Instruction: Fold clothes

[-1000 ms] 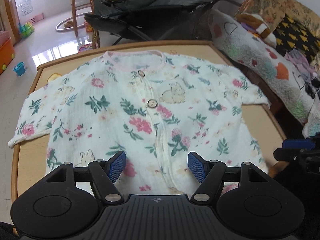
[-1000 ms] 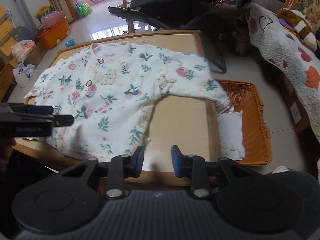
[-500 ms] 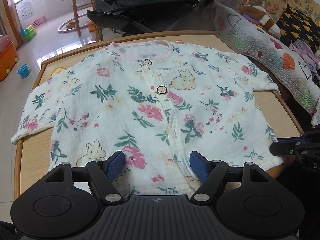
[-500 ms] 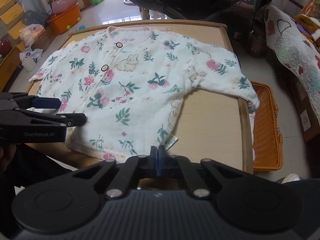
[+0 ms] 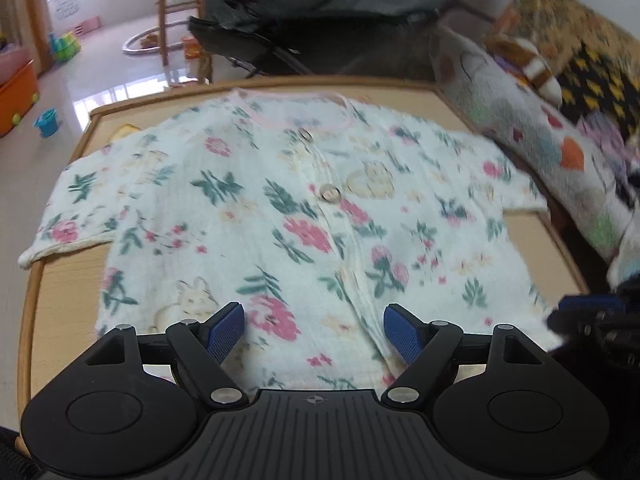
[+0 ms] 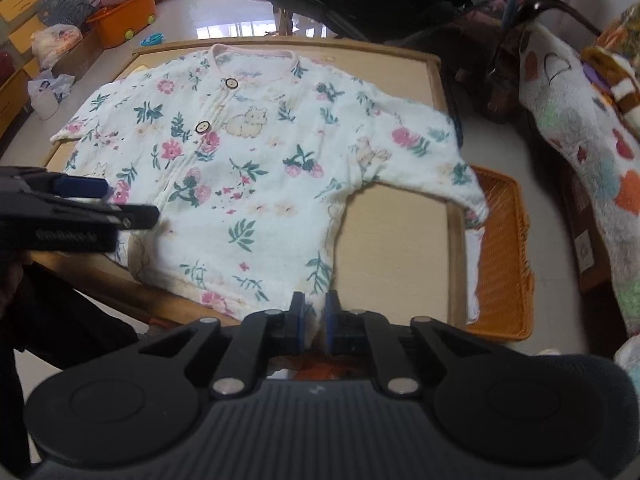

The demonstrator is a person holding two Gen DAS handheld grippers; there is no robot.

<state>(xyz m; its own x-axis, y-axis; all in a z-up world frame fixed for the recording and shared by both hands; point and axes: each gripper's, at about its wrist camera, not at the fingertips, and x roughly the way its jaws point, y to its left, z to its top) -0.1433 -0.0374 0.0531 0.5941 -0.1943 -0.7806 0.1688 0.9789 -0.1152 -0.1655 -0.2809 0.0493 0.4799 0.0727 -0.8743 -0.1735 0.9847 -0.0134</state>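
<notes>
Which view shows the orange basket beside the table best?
The right wrist view: the basket sits on the floor past the table's edge, under the shirt's hanging sleeve, with white cloth inside. The left wrist view does not show it.

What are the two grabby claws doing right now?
Left gripper: open and opening wider, above the flowery shirt, holding nothing.
Right gripper: opening, shirt hem between its pads.

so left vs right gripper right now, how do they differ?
Left gripper: jaws wide and opening, hovering over the floral shirt near its hem, pads pressing nothing. Right gripper: jaws narrow and opening, with the shirt's hem corner between the pads. The left sits near the button placket, the right at the hem's corner. Both have black bodies with blue pads and point down at the wooden table.
</notes>
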